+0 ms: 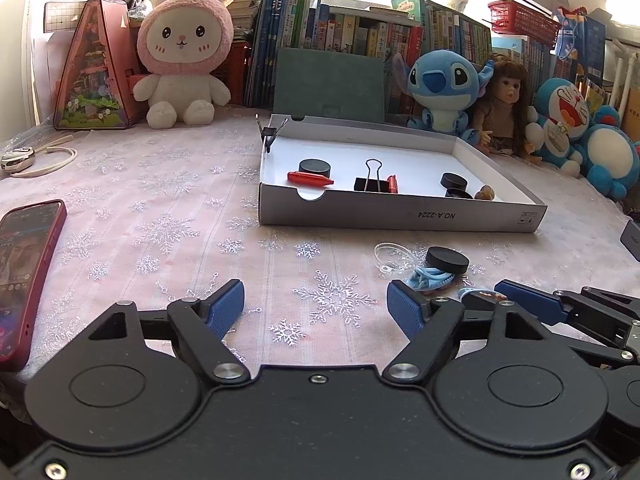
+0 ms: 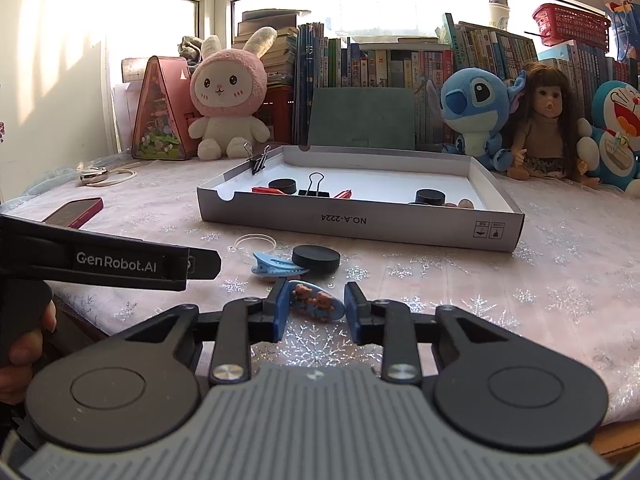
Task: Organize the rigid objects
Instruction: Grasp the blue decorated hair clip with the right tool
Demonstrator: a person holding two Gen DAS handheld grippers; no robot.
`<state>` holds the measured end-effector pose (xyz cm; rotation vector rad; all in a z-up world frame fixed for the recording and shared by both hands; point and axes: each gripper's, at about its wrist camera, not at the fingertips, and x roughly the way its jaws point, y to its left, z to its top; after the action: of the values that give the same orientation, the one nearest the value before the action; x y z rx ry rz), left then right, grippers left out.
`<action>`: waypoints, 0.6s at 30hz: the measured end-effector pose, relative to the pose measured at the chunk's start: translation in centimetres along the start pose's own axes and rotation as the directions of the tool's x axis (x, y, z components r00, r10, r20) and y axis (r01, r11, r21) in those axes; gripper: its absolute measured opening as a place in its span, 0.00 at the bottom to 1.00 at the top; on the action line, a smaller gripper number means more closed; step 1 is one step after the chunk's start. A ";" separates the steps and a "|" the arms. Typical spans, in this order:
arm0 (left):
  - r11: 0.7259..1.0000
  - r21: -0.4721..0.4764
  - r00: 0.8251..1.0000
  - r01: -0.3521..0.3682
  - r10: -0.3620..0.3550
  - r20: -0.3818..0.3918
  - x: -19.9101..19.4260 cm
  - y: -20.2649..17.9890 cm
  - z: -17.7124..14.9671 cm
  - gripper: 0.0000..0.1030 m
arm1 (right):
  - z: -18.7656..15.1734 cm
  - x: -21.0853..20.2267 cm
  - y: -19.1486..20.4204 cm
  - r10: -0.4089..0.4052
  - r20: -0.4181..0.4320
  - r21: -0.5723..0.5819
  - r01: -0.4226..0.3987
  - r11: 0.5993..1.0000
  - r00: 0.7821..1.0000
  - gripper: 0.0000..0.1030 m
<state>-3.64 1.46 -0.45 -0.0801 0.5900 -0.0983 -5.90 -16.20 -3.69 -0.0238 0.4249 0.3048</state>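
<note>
A pink rabbit plush sits at the tabletop's far edge beside a triangular red toy house. A blue plush, a doll and books line the back. A red phone lies near the left edge.

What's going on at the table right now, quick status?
Left tool open, empty. Right tool open around bear hair clip, not clamped. Box ahead, partly filled. Black disc and blue clip lie between.

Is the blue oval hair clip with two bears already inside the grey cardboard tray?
No, the blue bear hair clip lies on the tablecloth between the right gripper fingers.
</note>
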 end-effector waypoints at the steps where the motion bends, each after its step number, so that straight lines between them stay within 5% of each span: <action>1: 1.000 0.000 1.000 0.005 -0.005 -0.001 0.0 -0.1 0.0 0.73 | 0.0 0.0 -0.1 -0.004 0.000 0.001 0.004 1.000 1.000 0.35; 11: 0.999 0.039 1.000 0.020 -0.020 -0.003 1.1 -1.7 0.6 0.55 | 0.0 -0.6 -2.4 -0.097 -0.004 0.022 0.097 0.995 0.995 0.36; 18: 0.997 0.076 1.000 0.017 -0.017 -0.003 2.0 -2.8 1.0 0.54 | 0.0 -0.8 -4.4 -0.151 -0.008 0.078 0.152 0.985 0.988 0.36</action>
<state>-1.58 -1.51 -0.44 -0.0112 0.5872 -0.1372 -5.28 -20.67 -3.49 0.0200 0.4337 0.1381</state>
